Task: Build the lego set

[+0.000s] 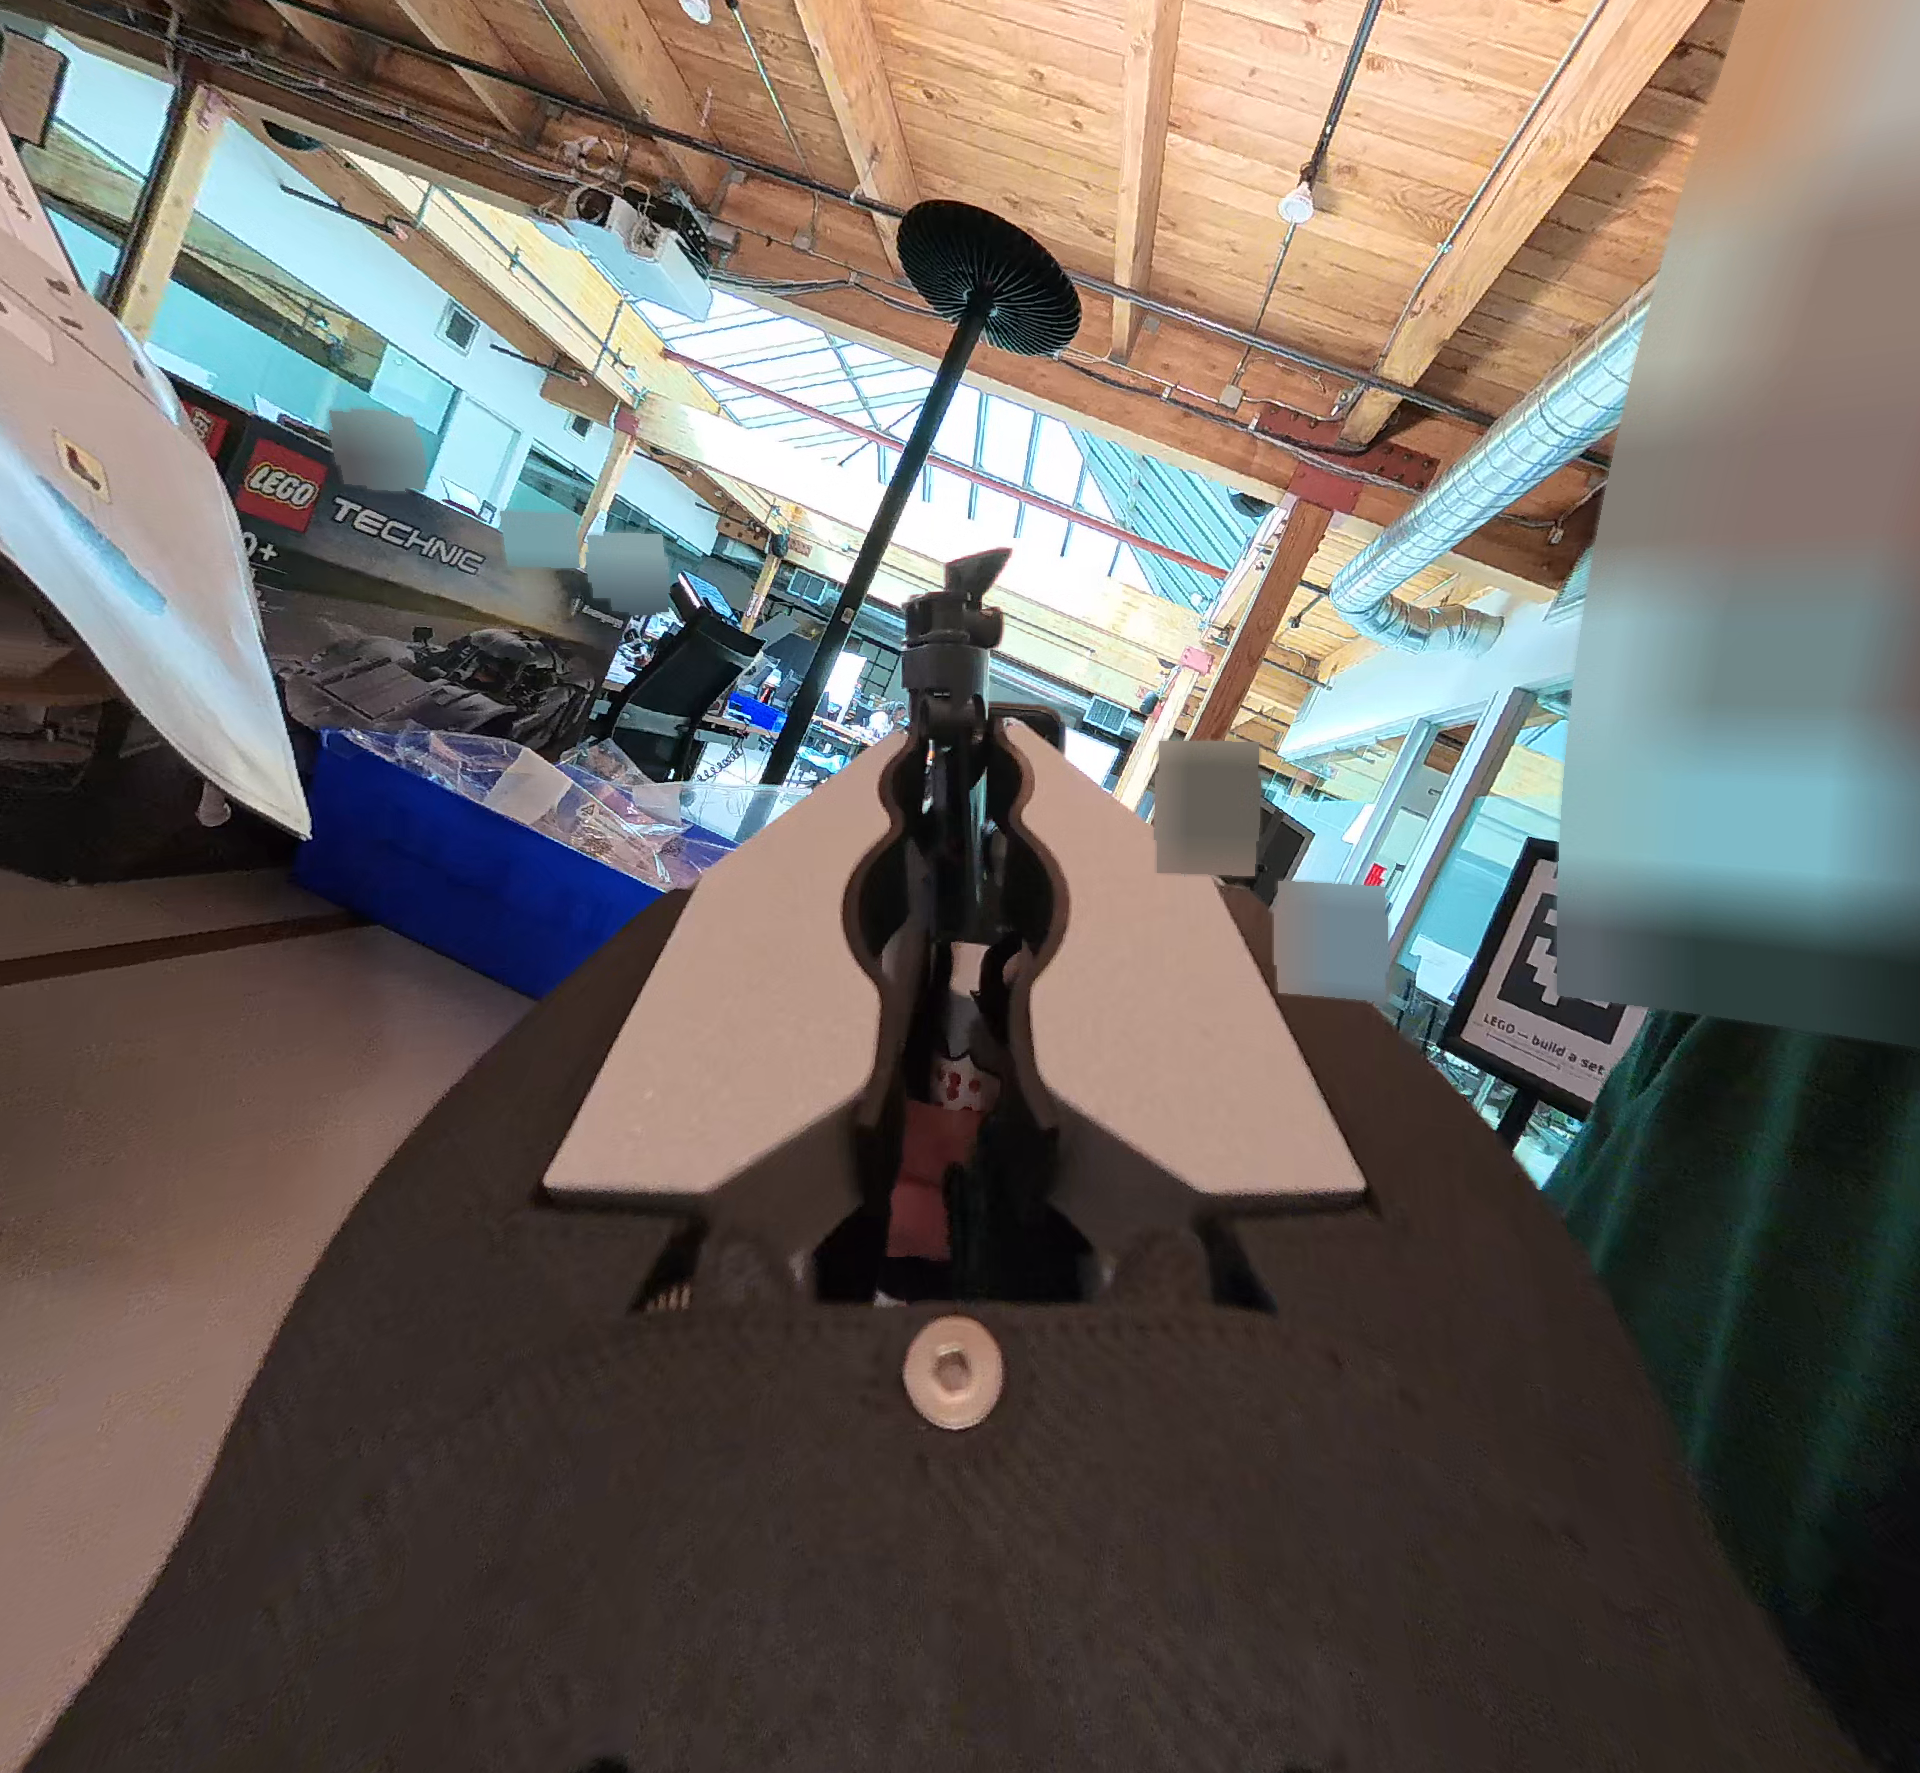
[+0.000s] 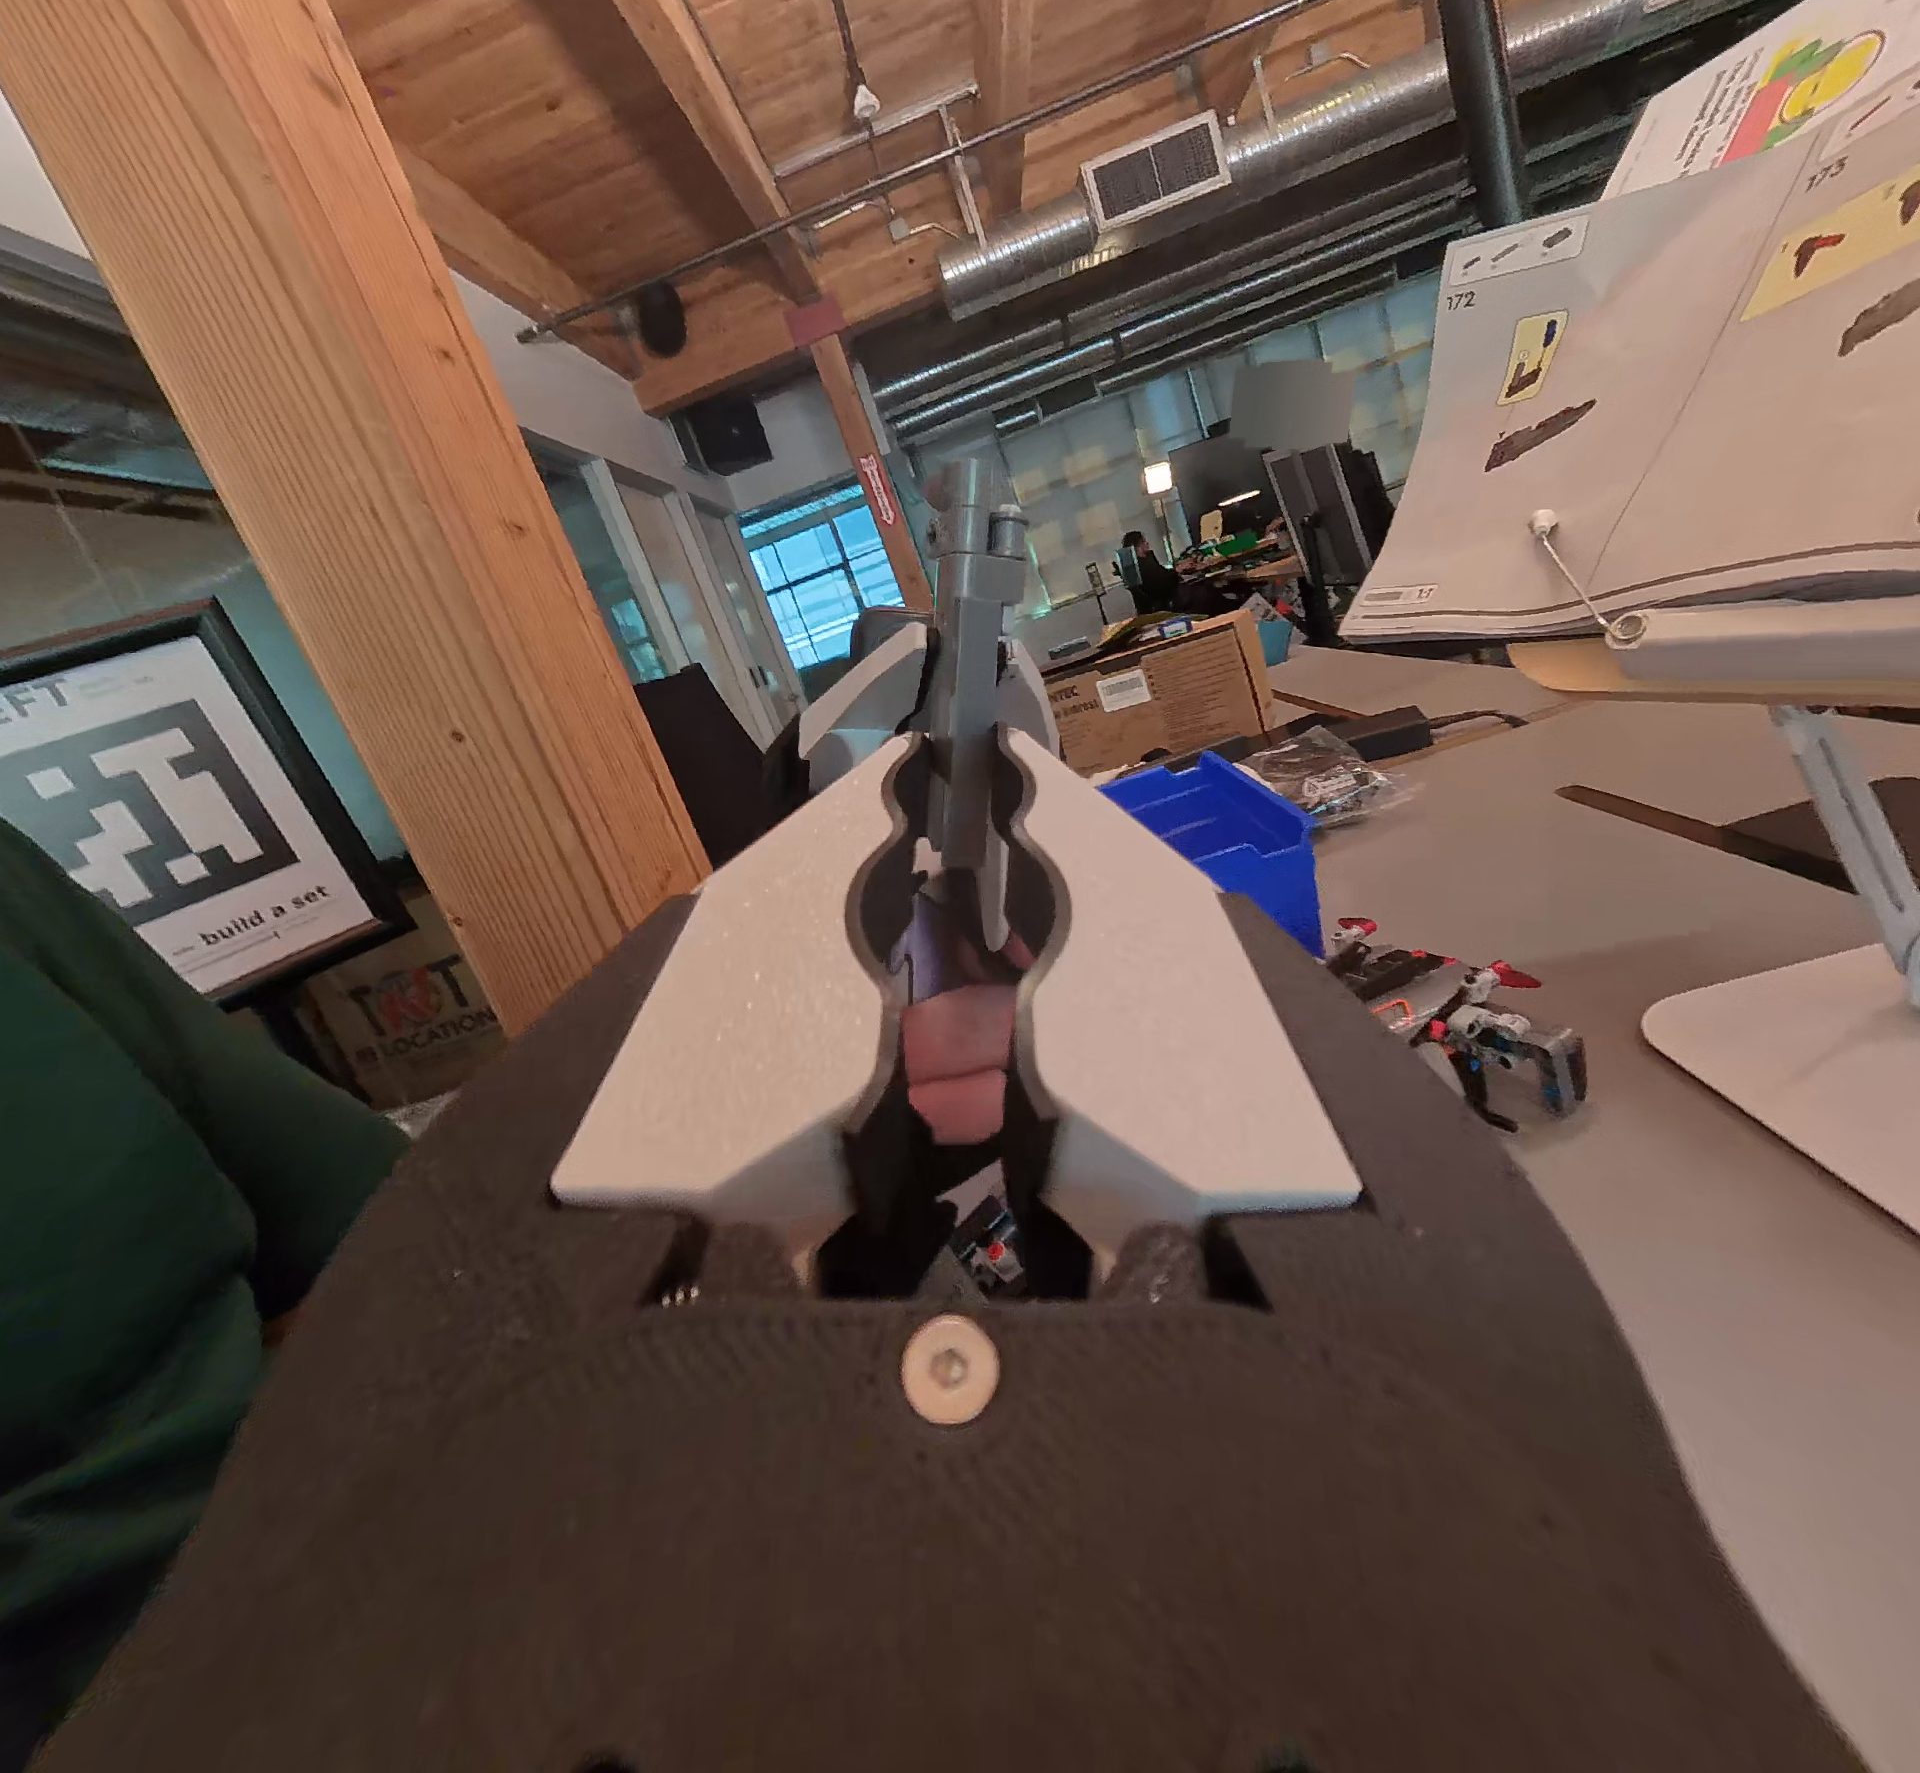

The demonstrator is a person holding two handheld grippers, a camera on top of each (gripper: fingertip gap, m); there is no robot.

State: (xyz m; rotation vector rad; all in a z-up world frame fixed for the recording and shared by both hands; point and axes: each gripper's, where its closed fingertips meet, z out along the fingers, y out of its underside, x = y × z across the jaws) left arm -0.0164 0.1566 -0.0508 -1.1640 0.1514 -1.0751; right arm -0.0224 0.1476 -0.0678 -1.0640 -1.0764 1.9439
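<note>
My left gripper (image 1: 958,757) is shut on a black lego piece (image 1: 948,643) that sticks up past the fingertips; it is held in the air and tilted up toward the ceiling. My right gripper (image 2: 961,757) is shut on a grey lego piece (image 2: 971,601) that stands up between the fingers, also held above the table. A partly built lego assembly (image 2: 1455,1017) with black, grey and red parts lies on the table to the right in the right wrist view. The open instruction booklet (image 2: 1662,393) rests on a stand at the right there; it shows at the left in the left wrist view (image 1: 114,518).
A blue bin (image 1: 468,882) with clear plastic bags stands behind the left gripper; a blue bin also shows in the right wrist view (image 2: 1226,840). The lego box (image 1: 416,601) stands behind it. A person's green sleeve (image 2: 125,1152) is at the left. A wooden post (image 2: 343,435) rises beyond. Only a small space, under 4 cm, lies between the two pairs of fingers. The right tips stand about 25 centimeters off the partly built lego assembly (image 2: 1455,1017).
</note>
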